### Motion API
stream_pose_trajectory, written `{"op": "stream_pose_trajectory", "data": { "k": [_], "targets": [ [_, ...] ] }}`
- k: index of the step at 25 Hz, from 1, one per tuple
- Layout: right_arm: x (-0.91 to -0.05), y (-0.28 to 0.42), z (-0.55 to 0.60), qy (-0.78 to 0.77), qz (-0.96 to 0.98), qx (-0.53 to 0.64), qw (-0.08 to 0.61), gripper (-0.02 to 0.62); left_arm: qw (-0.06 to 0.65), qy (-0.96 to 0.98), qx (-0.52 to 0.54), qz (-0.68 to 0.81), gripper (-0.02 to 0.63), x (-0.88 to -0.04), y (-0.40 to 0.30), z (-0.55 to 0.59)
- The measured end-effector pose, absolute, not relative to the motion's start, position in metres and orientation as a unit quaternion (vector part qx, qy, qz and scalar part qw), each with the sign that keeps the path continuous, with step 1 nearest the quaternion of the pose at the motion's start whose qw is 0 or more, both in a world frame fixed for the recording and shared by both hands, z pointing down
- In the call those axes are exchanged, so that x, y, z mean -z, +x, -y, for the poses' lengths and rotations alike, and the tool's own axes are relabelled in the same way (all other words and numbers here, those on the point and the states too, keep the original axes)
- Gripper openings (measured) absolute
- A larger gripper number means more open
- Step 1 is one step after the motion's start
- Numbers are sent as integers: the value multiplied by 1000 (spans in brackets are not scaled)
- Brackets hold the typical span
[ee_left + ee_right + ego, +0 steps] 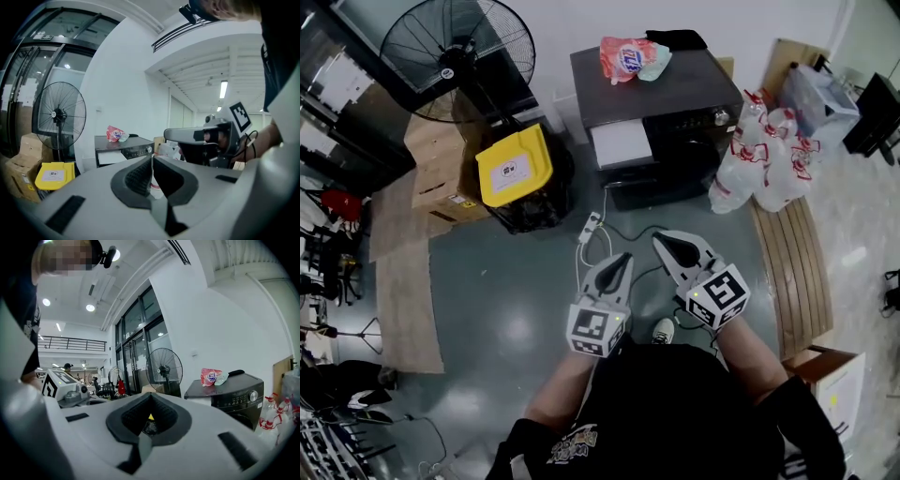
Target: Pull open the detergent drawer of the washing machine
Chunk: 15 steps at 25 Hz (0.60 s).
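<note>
Head view: we hold both grippers out over the floor, well short of the washing machine [661, 112]. The left gripper [622, 262] has its fingers pressed together on nothing. The right gripper [664, 242] is the same, closed and empty. Each gripper view confirms this, with pads meeting and only the room behind them. The detergent drawer [622, 143] is the pale panel at the top front corner of the machine, on the side toward the yellow-lidded bin [514, 167]. We cannot tell whether it sits flush. We judge this is the approach, with nothing gripped yet. To do it well, we would spread the left fingers before reaching the machine, not at it. We would come in level with the panel, take its front lip squarely, then draw straight back from the machine without twisting, so the drawer does not bind. A power strip [591, 225] and its cable lie on the floor in front of the machine, so we mind our footing.
</note>
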State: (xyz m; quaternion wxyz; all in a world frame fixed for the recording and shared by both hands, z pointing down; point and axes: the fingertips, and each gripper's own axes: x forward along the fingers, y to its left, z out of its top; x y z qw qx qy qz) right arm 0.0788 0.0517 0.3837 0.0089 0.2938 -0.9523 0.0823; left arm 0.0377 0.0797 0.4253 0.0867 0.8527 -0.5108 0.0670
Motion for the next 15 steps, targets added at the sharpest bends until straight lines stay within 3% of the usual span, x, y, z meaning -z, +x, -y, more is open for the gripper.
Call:
{"op": "stream_pose_trajectory", "data": {
  "k": [15],
  "targets": [
    [-386,92,-66,299,950,-87,4,3,81,855,-66,508,15,-423,48,-91]
  ]
}}
